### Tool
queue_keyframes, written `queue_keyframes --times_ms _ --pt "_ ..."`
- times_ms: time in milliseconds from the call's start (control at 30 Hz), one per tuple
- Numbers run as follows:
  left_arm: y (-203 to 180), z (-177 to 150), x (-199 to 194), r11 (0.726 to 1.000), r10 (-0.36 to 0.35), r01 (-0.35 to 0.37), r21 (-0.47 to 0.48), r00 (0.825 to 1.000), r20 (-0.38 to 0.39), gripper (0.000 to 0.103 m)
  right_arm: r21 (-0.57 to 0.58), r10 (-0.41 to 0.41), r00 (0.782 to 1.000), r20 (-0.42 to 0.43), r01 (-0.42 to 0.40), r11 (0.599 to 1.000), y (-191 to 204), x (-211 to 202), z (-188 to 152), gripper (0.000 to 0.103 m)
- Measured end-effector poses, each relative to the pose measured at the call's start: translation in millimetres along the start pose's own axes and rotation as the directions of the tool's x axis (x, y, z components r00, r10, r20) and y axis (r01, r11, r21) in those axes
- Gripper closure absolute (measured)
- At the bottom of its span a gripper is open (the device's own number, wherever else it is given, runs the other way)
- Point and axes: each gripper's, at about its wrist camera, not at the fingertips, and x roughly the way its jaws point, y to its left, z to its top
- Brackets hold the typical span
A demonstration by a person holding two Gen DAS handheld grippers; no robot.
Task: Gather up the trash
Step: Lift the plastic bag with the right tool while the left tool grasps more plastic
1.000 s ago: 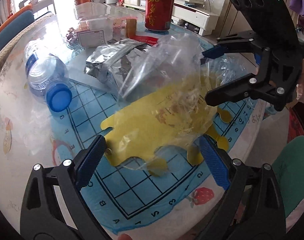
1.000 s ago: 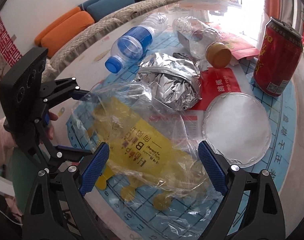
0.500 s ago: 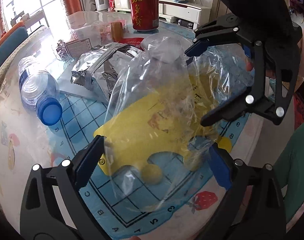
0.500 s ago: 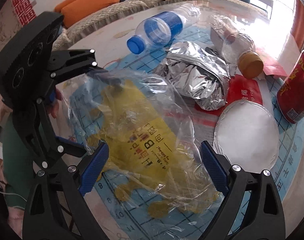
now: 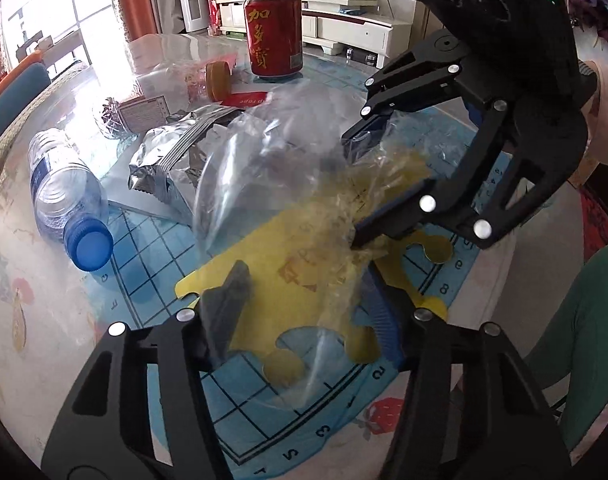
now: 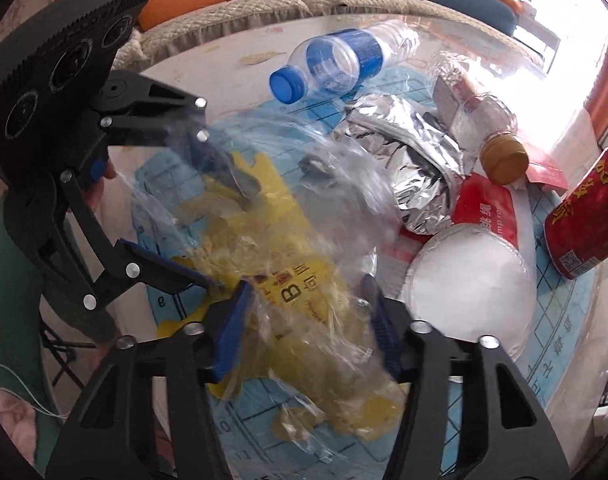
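Closing from both sides at once, the two claws are squeezing a clear plastic bag with yellow print that billows between them on the round table, over the blue grid mat. What could go wrong, as I judge it: the film is slick and puffed with air, so it may slide out of a narrowing grip, or one claw may catch only a loose fold and lose it once the bag is lifted. Dragging the bag could also nudge the silver foil pouch just beyond it, or roll the blue-capped water bottle lying off to the left gripper's left. The red drink can stands well beyond both claws and looks safe; so does the amber-capped bottle and the white round lid to the right gripper's right.

The left gripper is about half open and closing, with the bag's near edge between its jaws; whether the pads bite yet I cannot tell. The right gripper is likewise half open and closing, crumpled film bunched between its blue pads.
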Motion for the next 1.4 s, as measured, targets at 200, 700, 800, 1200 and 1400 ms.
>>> queue_keyframes --times_ms 200,700,800,1200,1400 --pt "-1.8 7.8 0.5 1.0 -0.011 0.011 -0.005 1.0 -0.005 0.076 0.049 0.031 0.999 0.023 -0.032 0.998 -4.5 -7.1 -1.9 0.088" --pt "13.7 35.3 -9.6 0.997 0.022 -0.016 -0.079 0.997 0.069 0.071 0.118 -0.051 0.993 0.105 0.038 0.992 -20.9 -51.3 -4.6 0.088" --pt "25.4 40.3 -4.5 0.994 0.039 -0.032 -0.1 0.997 0.067 0.071 0.141 -0.063 0.993 0.103 0.049 0.989 -27.3 -49.7 -2.9 0.088" --pt "53.7 54.0 15.0 0.985 0.12 -0.111 -0.13 0.991 0.059 0.042 0.18 -0.057 0.992 0.117 0.035 0.983 -47.6 -37.5 -3.6 0.088" --pt "60.3 55.2 16.2 0.978 0.191 -0.185 -0.094 0.98 0.052 0.026 0.192 -0.068 0.99 0.12 0.044 0.98 -58.0 -30.5 6.9 0.088"
